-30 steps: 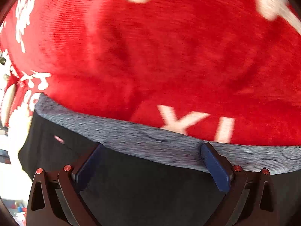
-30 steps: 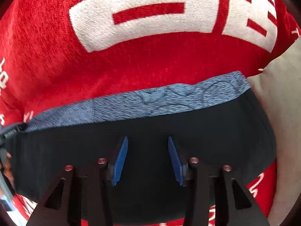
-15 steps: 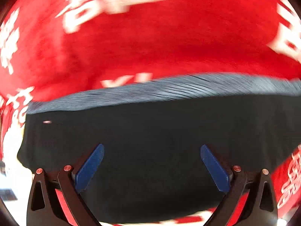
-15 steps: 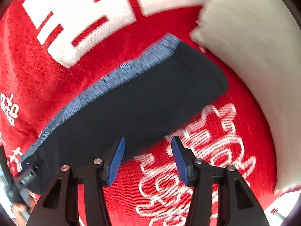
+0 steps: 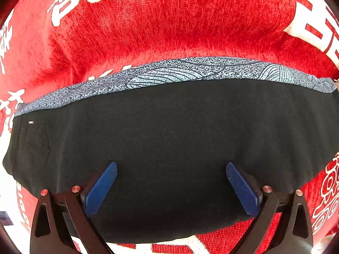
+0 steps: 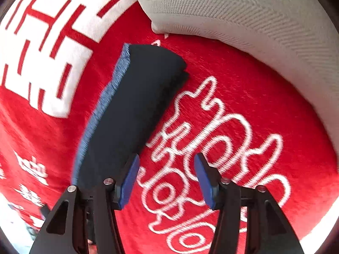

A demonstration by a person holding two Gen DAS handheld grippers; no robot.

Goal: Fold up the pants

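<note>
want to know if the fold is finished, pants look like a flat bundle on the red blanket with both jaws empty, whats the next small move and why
Probably lift both grippers clear and stop. The pants lie as a compact bundle with the patterned waistband along one edge. The left gripper stands wide open above them; the right gripper is opening over the red blanket, nothing between its jaws.

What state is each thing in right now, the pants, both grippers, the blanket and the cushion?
Pants: folded flat, patterned waistband showing.
Left gripper: open above the pants, holding nothing.
Right gripper: jaws opening, nothing between them.
Red blanket: spread under the pants.
Grey cushion: resting on the blanket's edge.
</note>
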